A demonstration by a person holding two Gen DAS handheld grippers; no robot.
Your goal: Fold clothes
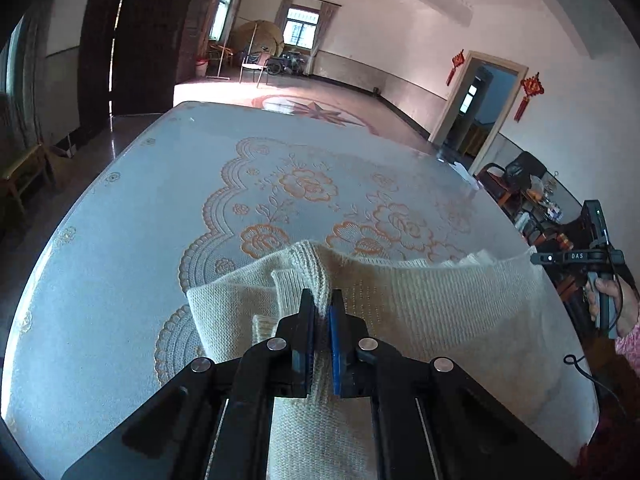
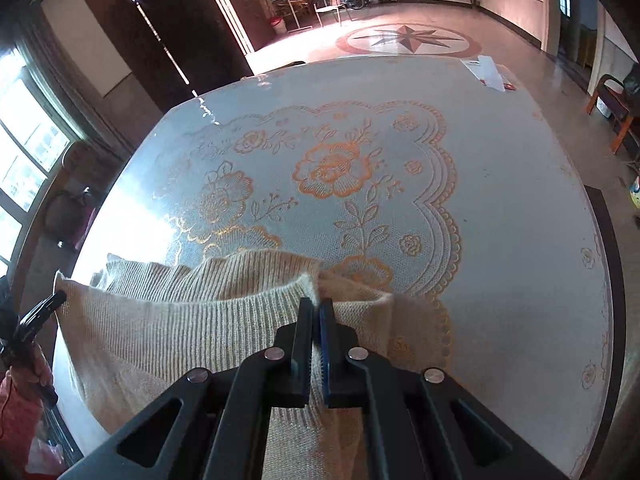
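Note:
A cream knitted sweater (image 1: 420, 308) lies at the near edge of the table, its ribbed edge lifted off the surface. My left gripper (image 1: 322, 300) is shut on a bunched ribbed edge of the sweater. My right gripper (image 2: 317, 306) is shut on the ribbed edge of the same sweater (image 2: 192, 320) at its other end. The sweater hangs stretched between the two grippers. The right gripper also shows at the right edge of the left wrist view (image 1: 580, 258), and the left gripper at the left edge of the right wrist view (image 2: 40, 312).
The table (image 1: 120, 260) carries a pale blue cloth with orange flower lace (image 2: 332, 168) under a glossy cover. A small white box (image 2: 490, 72) sits at the far right corner. Chairs and a doorway (image 1: 476, 108) stand beyond the table.

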